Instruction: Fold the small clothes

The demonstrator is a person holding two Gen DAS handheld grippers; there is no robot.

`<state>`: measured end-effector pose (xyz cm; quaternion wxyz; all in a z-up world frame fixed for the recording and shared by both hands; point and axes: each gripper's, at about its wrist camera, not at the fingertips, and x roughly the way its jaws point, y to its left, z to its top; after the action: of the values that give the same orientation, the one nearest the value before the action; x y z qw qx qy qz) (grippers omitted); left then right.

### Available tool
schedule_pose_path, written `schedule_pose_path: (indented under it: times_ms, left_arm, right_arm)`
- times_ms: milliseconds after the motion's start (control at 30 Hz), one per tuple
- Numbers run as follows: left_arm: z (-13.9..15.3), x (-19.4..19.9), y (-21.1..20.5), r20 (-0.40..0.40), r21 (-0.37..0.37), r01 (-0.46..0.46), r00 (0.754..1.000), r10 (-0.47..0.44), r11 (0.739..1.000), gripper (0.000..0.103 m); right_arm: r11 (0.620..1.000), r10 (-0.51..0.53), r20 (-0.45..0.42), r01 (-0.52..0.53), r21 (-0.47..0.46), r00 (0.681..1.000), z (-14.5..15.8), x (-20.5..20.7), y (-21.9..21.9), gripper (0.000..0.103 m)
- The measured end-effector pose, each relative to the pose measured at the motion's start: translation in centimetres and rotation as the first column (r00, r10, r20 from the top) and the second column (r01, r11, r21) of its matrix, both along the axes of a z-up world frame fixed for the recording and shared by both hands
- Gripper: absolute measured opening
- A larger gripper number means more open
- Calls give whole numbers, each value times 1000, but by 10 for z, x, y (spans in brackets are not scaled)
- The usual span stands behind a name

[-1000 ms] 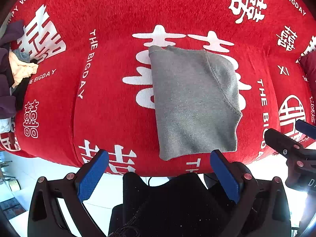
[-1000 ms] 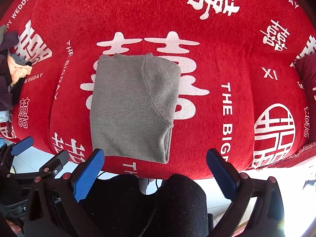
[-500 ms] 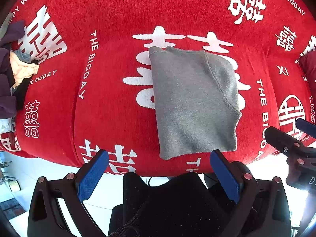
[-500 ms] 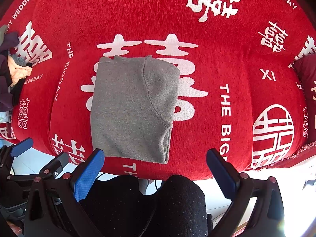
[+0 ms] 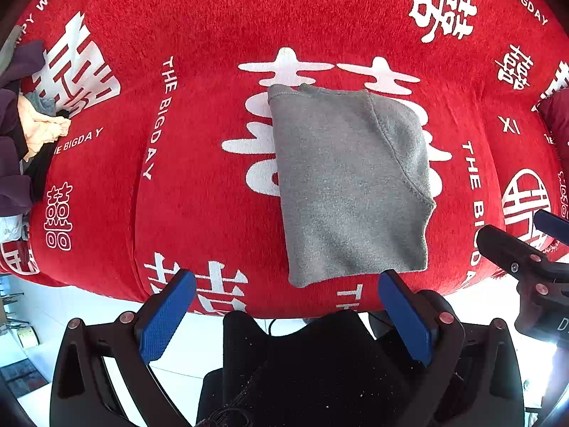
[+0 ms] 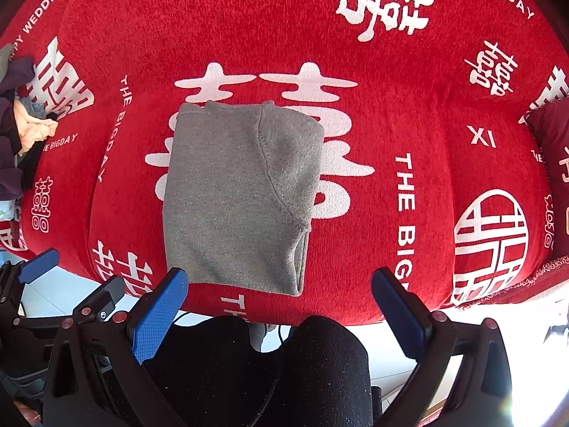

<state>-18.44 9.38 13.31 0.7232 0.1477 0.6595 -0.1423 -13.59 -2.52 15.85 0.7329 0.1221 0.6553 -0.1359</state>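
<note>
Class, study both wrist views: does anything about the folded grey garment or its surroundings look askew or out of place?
Nothing is damaged or spilled. The grey garment lies folded, slightly skewed, on the red cover; a loose clothes pile sits far left. Both grippers are open and apart from it.

red sofa cover (image 5: 199,192) with white wedding lettering, pale glossy floor (image 5: 46,306) below, bright daylight glare

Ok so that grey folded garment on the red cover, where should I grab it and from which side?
Probably the grey garment's near hem, at its two corners by the cover's front edge, coming in from the front. That edge faces both open grippers, the left gripper and right gripper, and shows loose layers at its right corner.
</note>
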Motion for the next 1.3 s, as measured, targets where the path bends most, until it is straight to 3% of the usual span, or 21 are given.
schedule_pose_path:
  times_ms: [1300]
  left_arm:
    - [-1, 6, -2, 5, -6, 18, 1000, -18, 1000, 102]
  right_arm:
    - [1000, -6, 0, 6, -2, 1000, 0, 1, -1, 103]
